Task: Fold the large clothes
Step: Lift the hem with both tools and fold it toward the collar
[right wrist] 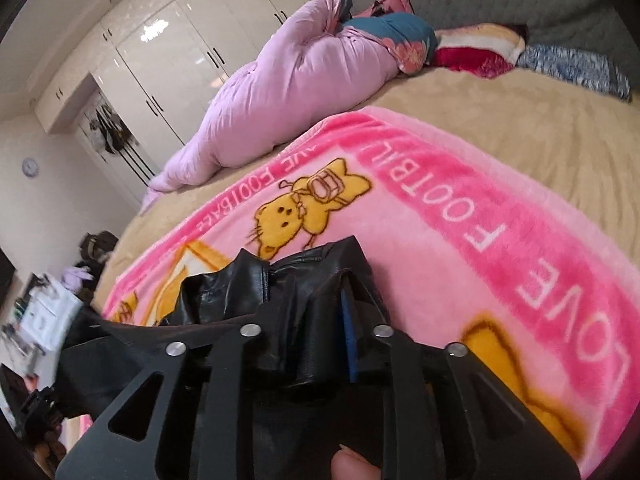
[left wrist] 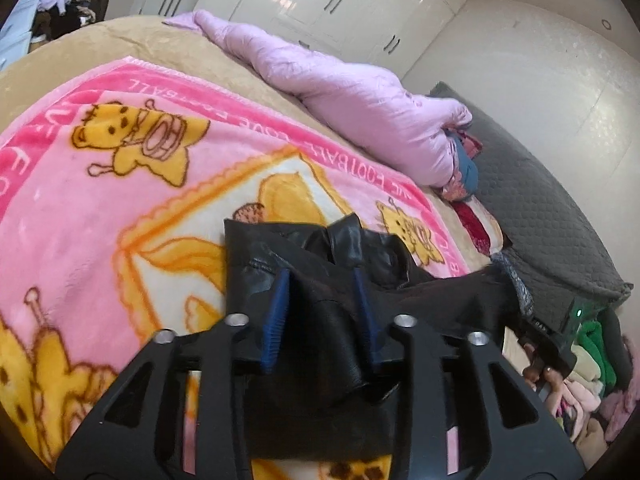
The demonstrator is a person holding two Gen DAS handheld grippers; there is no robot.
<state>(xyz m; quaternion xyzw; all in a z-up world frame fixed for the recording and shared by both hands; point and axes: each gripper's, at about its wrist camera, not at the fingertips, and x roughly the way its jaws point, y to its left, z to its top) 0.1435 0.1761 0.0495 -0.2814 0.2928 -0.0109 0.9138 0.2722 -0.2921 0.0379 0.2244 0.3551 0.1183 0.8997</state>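
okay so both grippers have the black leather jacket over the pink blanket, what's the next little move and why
Probably draw both grippers back off the black leather jacket and let it settle. The left gripper stands parted, its pads off the leather between them. The right gripper still has leather bunched between its fingers. The garment's far edge already lies on the pink blanket.

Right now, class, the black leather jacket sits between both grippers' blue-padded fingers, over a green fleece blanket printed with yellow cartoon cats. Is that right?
One detail is wrong: the fleece blanket is pink, not green. Both wrist views show it, the right wrist view most clearly. The rest stands: the black leather jacket sits between the fingers of the left gripper and the right gripper, over yellow cartoon cats.
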